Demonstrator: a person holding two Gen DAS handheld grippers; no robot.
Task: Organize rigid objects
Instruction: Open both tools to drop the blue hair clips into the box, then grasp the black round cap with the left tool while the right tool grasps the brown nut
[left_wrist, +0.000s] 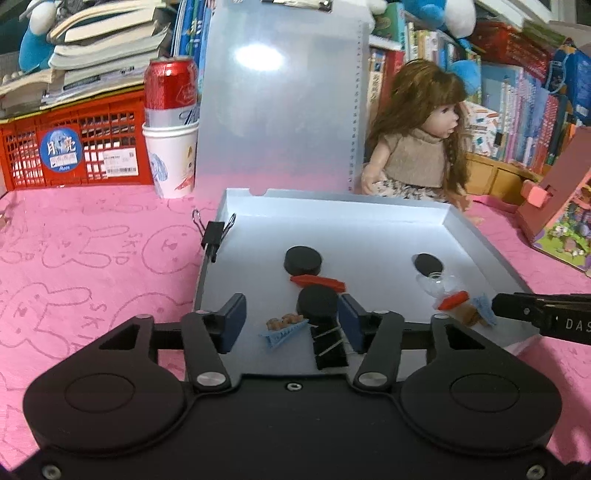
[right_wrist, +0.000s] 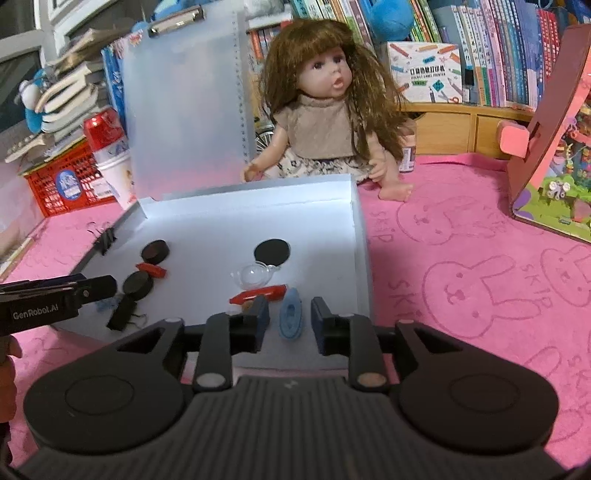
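- Nearest, the left tongs (left_wrist: 291, 319) stand partly open, astride a black binder clip (left_wrist: 330, 347) and a black disc (left_wrist: 317, 302) without pressing either; a blue toy boat (left_wrist: 282, 330) lies at their 7 o'clock.
- The right tongs (right_wrist: 290, 317) are likewise parted, gripping nothing; a second blue boat (right_wrist: 291, 317) lies loose between the pads, probably released there for sorting.
- Inside the white tray (right_wrist: 354, 236), toward 12 o'clock, lie red boats (right_wrist: 258, 293), a clear dome (right_wrist: 253, 275) and more discs.
- Farther off, on the pink counter (right_wrist: 461, 258), a doll (right_wrist: 332, 122) sits behind the tray, clear of the work.
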